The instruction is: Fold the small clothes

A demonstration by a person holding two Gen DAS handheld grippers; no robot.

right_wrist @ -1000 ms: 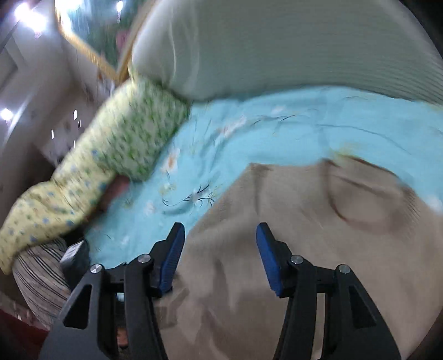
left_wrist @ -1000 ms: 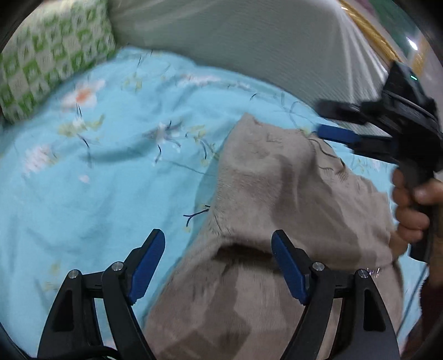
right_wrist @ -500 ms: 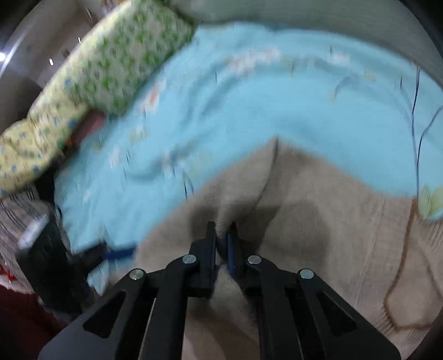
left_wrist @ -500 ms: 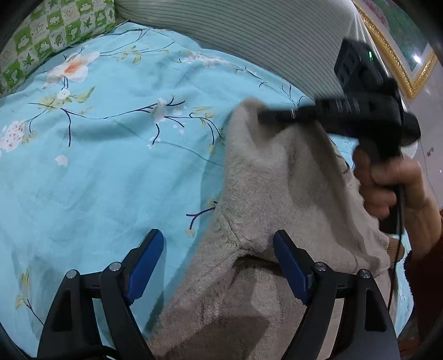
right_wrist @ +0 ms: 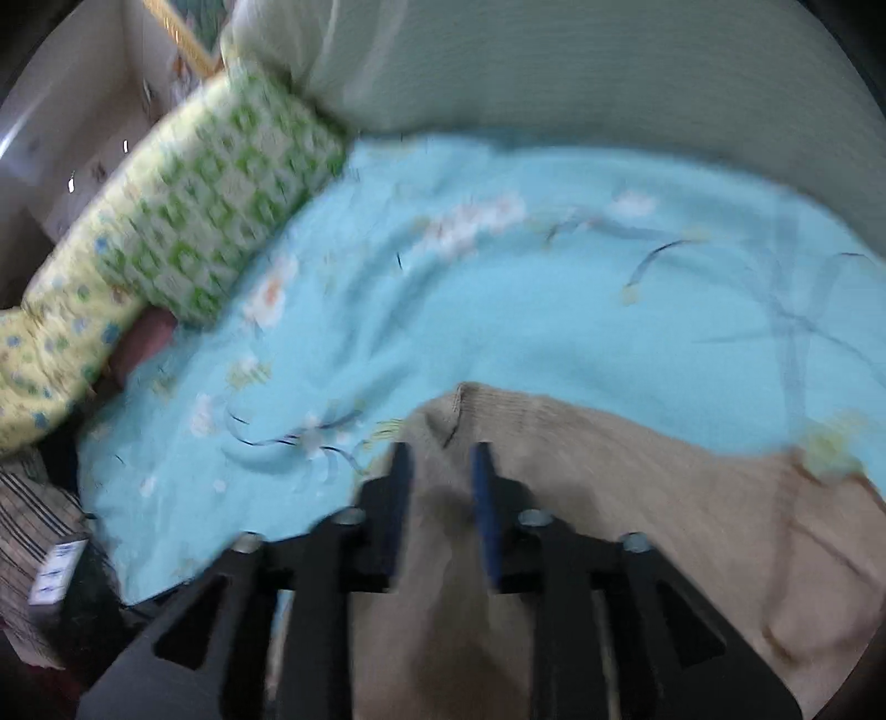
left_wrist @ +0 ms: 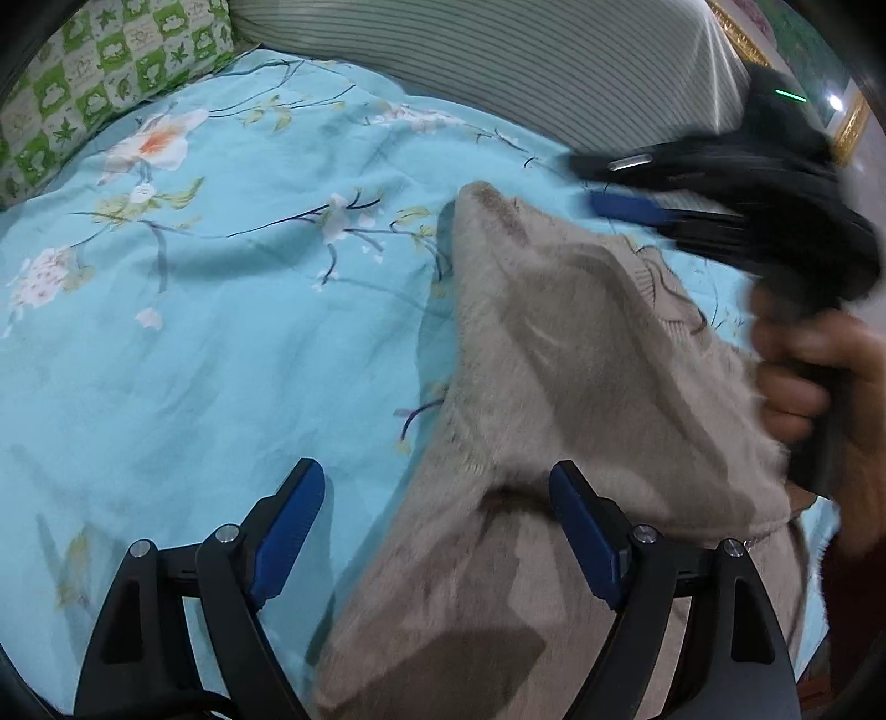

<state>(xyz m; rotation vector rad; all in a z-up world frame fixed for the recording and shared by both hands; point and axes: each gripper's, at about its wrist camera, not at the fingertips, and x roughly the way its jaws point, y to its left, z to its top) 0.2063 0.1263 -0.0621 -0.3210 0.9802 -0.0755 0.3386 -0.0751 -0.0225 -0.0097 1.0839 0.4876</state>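
Note:
A beige knit garment (left_wrist: 581,354) lies on the light blue flowered bedsheet (left_wrist: 221,332), with one side folded over. My left gripper (left_wrist: 437,498) is open, its jaws wide apart over the garment's near left edge. My right gripper (left_wrist: 614,185) shows blurred at the upper right, just beyond the garment's far corner. In the right wrist view the right gripper (right_wrist: 440,471) has its jaws parted, with the garment (right_wrist: 637,498) lying loose beneath them and its corner just ahead.
A green and white checked pillow (left_wrist: 105,77) lies at the far left, with a striped grey pillow (left_wrist: 498,50) along the back. A yellow flowered cushion (right_wrist: 50,343) sits by the bed's edge. A gold picture frame (left_wrist: 847,122) is at the far right.
My right gripper was shut on the garment's corner half a second ago; it has let go, opened and pulled back to the right. The left gripper has stayed open in place.

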